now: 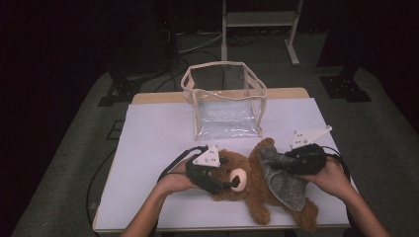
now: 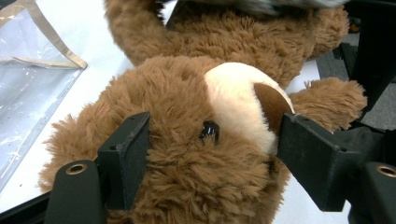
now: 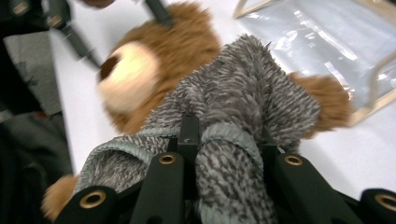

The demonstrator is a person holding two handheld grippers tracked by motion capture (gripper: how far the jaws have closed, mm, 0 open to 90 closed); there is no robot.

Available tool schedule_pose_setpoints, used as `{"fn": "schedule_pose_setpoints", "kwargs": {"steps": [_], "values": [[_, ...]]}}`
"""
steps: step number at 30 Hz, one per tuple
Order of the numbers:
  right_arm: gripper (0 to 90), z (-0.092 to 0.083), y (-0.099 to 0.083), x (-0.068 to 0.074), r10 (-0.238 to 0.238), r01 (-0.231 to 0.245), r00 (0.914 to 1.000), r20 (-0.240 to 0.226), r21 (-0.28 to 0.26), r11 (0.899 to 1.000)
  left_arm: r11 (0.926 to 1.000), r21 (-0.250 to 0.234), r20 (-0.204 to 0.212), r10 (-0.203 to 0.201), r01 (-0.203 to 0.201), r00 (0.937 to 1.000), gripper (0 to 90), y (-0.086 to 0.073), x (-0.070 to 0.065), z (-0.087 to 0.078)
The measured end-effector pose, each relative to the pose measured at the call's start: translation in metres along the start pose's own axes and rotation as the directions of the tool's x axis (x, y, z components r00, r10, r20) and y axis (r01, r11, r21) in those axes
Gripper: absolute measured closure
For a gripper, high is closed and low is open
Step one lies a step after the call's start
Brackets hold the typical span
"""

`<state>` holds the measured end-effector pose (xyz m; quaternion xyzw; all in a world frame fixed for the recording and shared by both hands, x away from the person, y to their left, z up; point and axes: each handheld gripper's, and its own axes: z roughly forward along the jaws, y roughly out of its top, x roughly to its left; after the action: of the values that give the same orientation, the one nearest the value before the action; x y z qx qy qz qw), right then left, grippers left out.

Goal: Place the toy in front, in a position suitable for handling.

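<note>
Fluffy brown teddy bear [image 1: 247, 185] lies on the white table [image 1: 153, 133], near the clear plastic bag [image 1: 225, 106]. Left gripper [image 2: 212, 158] squeezes its head. Right gripper [image 3: 229, 140] pinches the fuzzy grey cloth [image 3: 247, 93], maybe a vest, on the bear.

High view: fixed above person's side, looking forward and down over white-topped table [image 1: 163, 133]. Gripper views: close range along black jaws, facing inward from opposite sides. All share brown plush teddy bear [image 1: 252, 185] [image 2: 187, 154] [image 3: 154, 70].
</note>
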<state>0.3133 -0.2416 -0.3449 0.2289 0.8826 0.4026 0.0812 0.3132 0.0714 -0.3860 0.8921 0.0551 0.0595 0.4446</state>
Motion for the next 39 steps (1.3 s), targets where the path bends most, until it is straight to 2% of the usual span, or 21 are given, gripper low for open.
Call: {"fn": "schedule_pose_setpoints", "kwargs": {"steps": [3,5,8,10,12,16,20,21,22,23,26,28,31,34,39], "values": [[71.9,0.007,0.007,-0.008,0.015,-0.015,0.9998,0.011,0.01,1.0,0.9999,0.011,-0.003,0.011,-0.011,0.9999,26.3,0.0,-0.003,-0.001],[71.8,0.015,0.008,-0.008,0.016,-0.016,0.9998,-0.009,0.023,1.0,0.9997,0.014,-0.005,0.019,-0.019,0.9998,26.3,0.0,-0.004,-0.002],[71.9,0.024,0.004,0.004,-0.007,0.008,0.9998,-0.019,0.047,0.999,0.9999,-0.008,-0.005,0.01,-0.01,0.9999,24.4,0.001,-0.003,-0.007],[71.9,0.024,0.0,0.013,-0.021,0.022,0.9997,-0.008,0.038,0.999,0.9998,-0.016,-0.015,0.008,-0.009,0.9999,20.8,0.004,-0.002,-0.011],[72.0,0.023,-0.005,0.021,-0.027,0.028,0.9993,-0.026,0.022,0.999,0.9995,-0.033,-0.025,-0.002,0.001,0.9997,18.9,0.007,0.0,-0.014],[72.1,0.02,-0.013,0.034,-0.041,0.041,0.9988,-0.026,0.008,0.999,0.997,-0.068,-0.041,-0.04,0.038,0.9984,17.6,0.012,0.005,-0.018],[72.1,0.016,-0.019,0.042,-0.051,0.051,0.9976,-0.048,-0.004,0.999,0.9981,-0.011,-0.026,-0.061,0.06,0.9978,16.6,0.009,0.007,-0.009],[72.1,0.015,-0.02,0.043,-0.05,0.05,0.9974,-0.052,-0.008,0.999,0.9979,0.006,-0.01,-0.064,0.064,0.9979,16.7,0.007,0.006,-0.005],[72.0,0.013,-0.02,0.043,-0.053,0.053,0.9972,-0.053,-0.009,0.999,0.9973,0.007,0.027,-0.074,0.073,0.9969,17.6,0.005,0.006,-0.002],[72.0,0.01,-0.02,0.043,-0.054,0.053,0.9968,-0.059,-0.016,0.998,0.9975,0.007,0.048,-0.071,0.071,0.9963,19.2,0.004,0.004,0.0],[71.9,0.001,-0.02,0.037,-0.041,0.04,0.9979,-0.049,-0.029,0.999,0.9974,0.011,0.048,-0.071,0.071,0.9963,19.4,0.004,0.003,0.0],[71.8,-0.007,-0.019,0.03,-0.029,0.028,0.9993,-0.023,-0.038,0.999,0.9981,0.033,0.047,-0.054,0.052,0.9974,19.4,0.004,0.002,0.0],[71.8,-0.016,-0.021,0.021,-0.01,0.011,0.9996,0.027,-0.034,0.999,0.9983,0.036,0.047,-0.047,0.045,0.9978,19.5,0.003,0.001,-0.001],[71.8,-0.014,-0.027,0.015,0.022,-0.021,0.9996,0.016,-0.035,0.999,0.9983,0.034,0.046,-0.049,0.047,0.9977,19.4,0.002,-0.001,-0.001],[72.1,-0.005,-0.034,0.023,0.012,-0.012,0.9999,0.002,-0.04,0.999,0.9981,0.033,0.046,-0.053,0.052,0.9975,17.5,0.0,-0.001,-0.002]]}}
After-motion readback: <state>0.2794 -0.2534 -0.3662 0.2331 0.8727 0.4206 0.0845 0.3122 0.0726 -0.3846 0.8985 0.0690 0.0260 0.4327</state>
